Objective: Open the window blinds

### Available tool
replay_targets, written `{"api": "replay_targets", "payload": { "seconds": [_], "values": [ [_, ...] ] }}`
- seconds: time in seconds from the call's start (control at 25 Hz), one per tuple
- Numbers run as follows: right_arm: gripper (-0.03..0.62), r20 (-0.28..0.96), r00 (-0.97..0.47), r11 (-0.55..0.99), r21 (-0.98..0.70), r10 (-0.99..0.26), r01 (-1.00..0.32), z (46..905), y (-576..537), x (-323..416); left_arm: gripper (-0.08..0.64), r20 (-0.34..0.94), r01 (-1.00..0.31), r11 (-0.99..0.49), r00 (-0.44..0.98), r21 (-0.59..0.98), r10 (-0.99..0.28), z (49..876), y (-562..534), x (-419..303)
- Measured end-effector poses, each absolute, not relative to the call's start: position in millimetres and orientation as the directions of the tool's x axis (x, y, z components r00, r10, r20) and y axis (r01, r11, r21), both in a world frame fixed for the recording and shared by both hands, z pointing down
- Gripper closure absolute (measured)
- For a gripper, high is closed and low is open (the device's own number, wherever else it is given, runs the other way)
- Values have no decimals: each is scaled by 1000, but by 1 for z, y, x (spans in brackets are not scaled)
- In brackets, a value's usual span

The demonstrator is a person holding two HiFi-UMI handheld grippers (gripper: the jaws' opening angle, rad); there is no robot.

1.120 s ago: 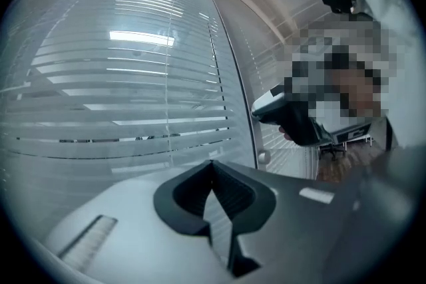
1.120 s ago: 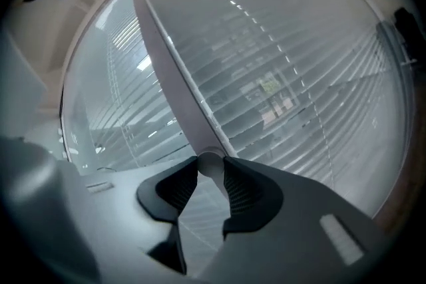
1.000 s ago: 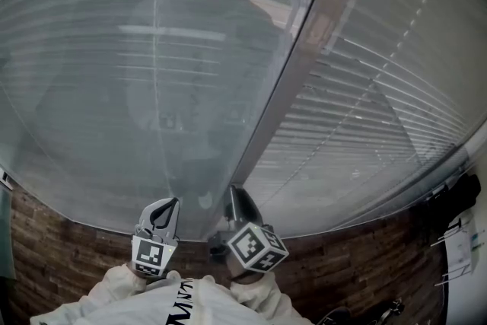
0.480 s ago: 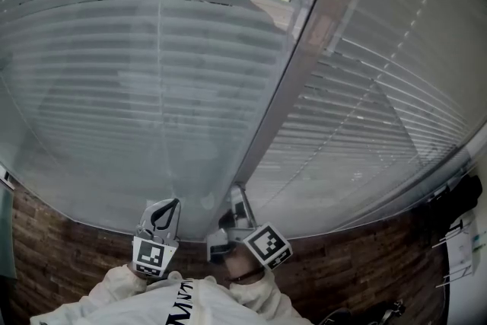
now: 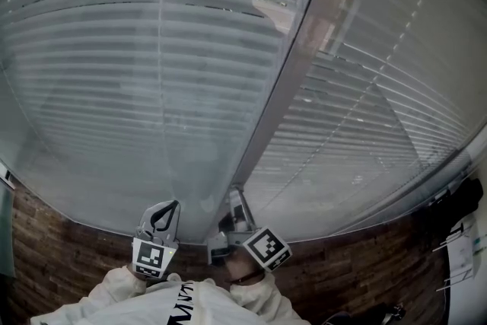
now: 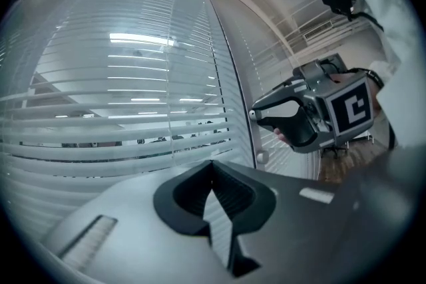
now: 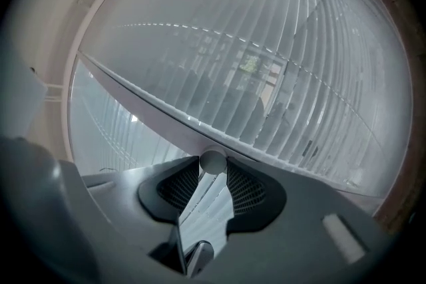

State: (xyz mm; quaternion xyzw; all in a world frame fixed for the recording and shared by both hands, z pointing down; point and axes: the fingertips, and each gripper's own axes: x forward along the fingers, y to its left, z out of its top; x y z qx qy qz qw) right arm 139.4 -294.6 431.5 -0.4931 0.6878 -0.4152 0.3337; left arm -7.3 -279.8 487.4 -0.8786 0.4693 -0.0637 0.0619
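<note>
Since a second ago the right gripper (image 5: 237, 205) has rolled: its marker cube (image 5: 266, 249) sits more tilted and further right in the head view. Slats of the left blind (image 5: 152, 49) now read as separate lines, with dark gaps along the top rows, where a smooth grey sheet showed before. The left gripper (image 5: 169, 208) is in the same place.

Right gripper: jaws have just been closing. The right gripper view shows them clamped at the tips on a small round white knob (image 7: 213, 160). What the knob is mounted on is hidden behind the jaws. Left gripper: jaws together, nothing between them, pointing at the left blind.

Hard to read: glare and reflections wash out the middle of the left blind. A thin vertical cord (image 5: 161, 87) runs down it; cord or clear rod, cannot tell. The right blind (image 5: 365, 110) shows as fine lines, cut off at the right of the head view. The person's sleeves (image 5: 114, 289) are cut off at the bottom.

Room: both grippers sit side by side, apart, at the foot of the frame post (image 5: 281, 103) between the two blinds. Brown floor (image 5: 46, 240) lies open to either side of them
</note>
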Motion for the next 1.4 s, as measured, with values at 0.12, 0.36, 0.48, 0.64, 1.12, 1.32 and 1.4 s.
{"api": "replay_targets", "payload": {
  "seconds": [0.12, 0.36, 0.48, 0.64, 1.12, 1.32, 1.4],
  "values": [
    [476, -61, -334, 200, -895, -940, -399, 430, -288, 139, 560, 55, -819, -545, 545, -177, -837, 486, -279, -3],
    [494, -51, -389, 243, -854, -920, -461, 432, -276, 153, 560, 55, -820, -538, 538, -195, -841, 486, -277, 18],
    [509, -32, -406, 261, -811, -913, -523, 436, -272, 163, 560, 56, -820, -534, 535, -205, -843, 484, -275, 29],
    [591, -28, -441, 347, -662, -897, -664, 441, -259, 174, 560, 76, -819, -533, 530, -212, -845, 484, -267, 40],
    [591, 102, -284, 218, -419, -953, -881, 496, -211, 215, 560, 115, -772, -594, 584, -226, -804, 494, -247, 43],
    [591, 133, -244, 186, -347, -961, -919, 498, -191, 206, 560, 89, -730, -643, 643, -229, -761, 484, -236, 49],
    [591, 143, -224, 177, -281, -964, -943, 496, -180, 196, 560, 78, -720, -657, 659, -224, -748, 482, -227, 43]
  ]
}}
